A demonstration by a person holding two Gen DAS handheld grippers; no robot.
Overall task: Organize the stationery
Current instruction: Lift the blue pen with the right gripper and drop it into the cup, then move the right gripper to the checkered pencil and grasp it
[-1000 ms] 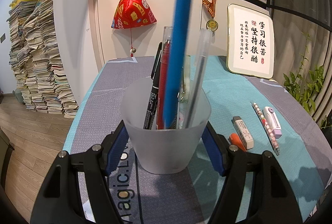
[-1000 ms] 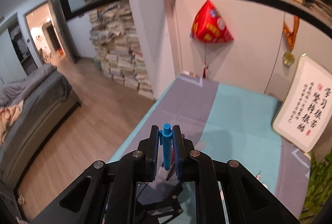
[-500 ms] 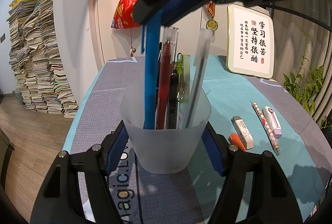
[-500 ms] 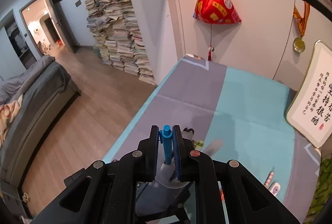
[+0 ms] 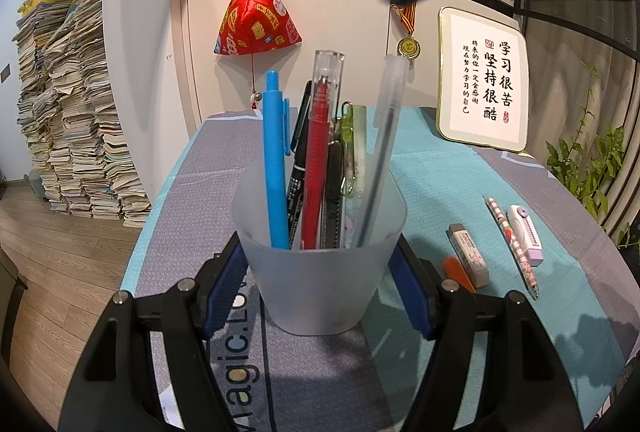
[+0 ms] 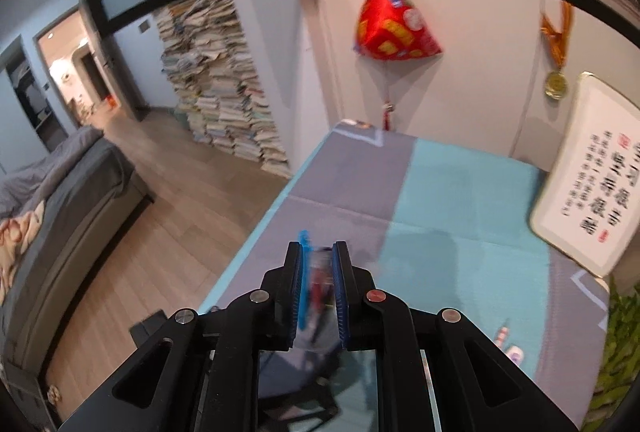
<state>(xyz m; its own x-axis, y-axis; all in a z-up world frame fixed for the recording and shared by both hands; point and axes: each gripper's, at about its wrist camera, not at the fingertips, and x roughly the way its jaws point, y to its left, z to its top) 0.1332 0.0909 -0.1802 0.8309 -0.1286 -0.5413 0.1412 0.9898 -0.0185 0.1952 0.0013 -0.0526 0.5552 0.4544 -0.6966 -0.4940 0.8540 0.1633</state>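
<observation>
One frosted cup stands on the teal-and-grey table cover, pinched between the left gripper pads, and holds a blue pen, red pen, black marker and clear pens upright. Beside it lie an eraser, striped pencil and correction tape. The right gripper hangs above the cup, jaws slightly parted, gripping nothing.

The cup is frosted white, holding a bright blue pen, a red pen, a black marker with white print and a clear pen. On the teal and grey tablecloth lie a white eraser, an orange piece, a pink-and-white striped pencil and a white and lilac tape roller. Both grippers have black arms with blue pads.
</observation>
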